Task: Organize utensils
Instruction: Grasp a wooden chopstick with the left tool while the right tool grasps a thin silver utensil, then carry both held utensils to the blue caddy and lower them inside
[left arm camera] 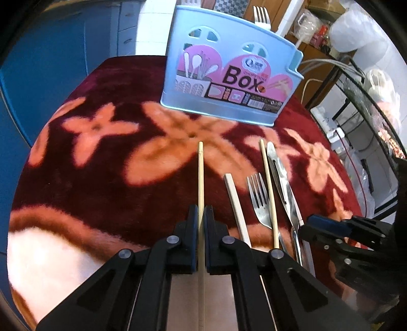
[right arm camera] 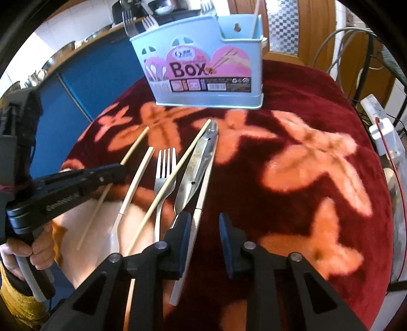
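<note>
Chopstick, thin, light and stiff, sits pinched mid-length in the left gripper near the box; right gripper gapes apart.

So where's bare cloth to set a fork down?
Right of the knives, the red cloth lies bare up to the blue box. The strip between chopstick and knives is crowded with fork and handles.

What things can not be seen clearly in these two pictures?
- Utensil box interior: both views, its front wall hides it; only fork tines and one chopstick stick out.
- Label's small print: too small and blurred.
- Lower end of the chopstick in the left claw: left wrist view, cut off by the bottom edge.
- Knife handle: right wrist view, partly behind the right claw.
</note>
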Demonstrator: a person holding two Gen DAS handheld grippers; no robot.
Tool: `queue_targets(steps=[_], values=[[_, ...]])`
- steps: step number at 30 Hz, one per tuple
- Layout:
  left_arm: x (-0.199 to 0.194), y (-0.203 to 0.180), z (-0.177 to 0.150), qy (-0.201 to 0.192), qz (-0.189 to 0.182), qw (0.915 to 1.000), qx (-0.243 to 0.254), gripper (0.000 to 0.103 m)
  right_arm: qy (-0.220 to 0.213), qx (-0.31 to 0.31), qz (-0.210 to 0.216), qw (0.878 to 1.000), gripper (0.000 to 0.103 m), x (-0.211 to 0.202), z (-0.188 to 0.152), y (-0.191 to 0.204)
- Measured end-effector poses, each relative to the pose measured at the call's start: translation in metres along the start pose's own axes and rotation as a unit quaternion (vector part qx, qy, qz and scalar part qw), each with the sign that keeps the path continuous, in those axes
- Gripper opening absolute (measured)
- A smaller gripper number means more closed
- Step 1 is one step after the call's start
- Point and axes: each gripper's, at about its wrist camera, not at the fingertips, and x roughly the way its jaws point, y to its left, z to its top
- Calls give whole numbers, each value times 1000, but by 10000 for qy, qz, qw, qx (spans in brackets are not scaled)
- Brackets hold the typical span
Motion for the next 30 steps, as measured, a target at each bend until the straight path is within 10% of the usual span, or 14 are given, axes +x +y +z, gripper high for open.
queue_targets(steps=[18, 30], values=[[-12, 2, 22, -322, -411, 9986, -69, 2, 740, 116, 119, 9971, 15, 38, 51, -7], [-38, -6, 33, -839, -622, 9945, 33, 2, -323, 245, 204, 9990, 6, -11, 34, -13]])
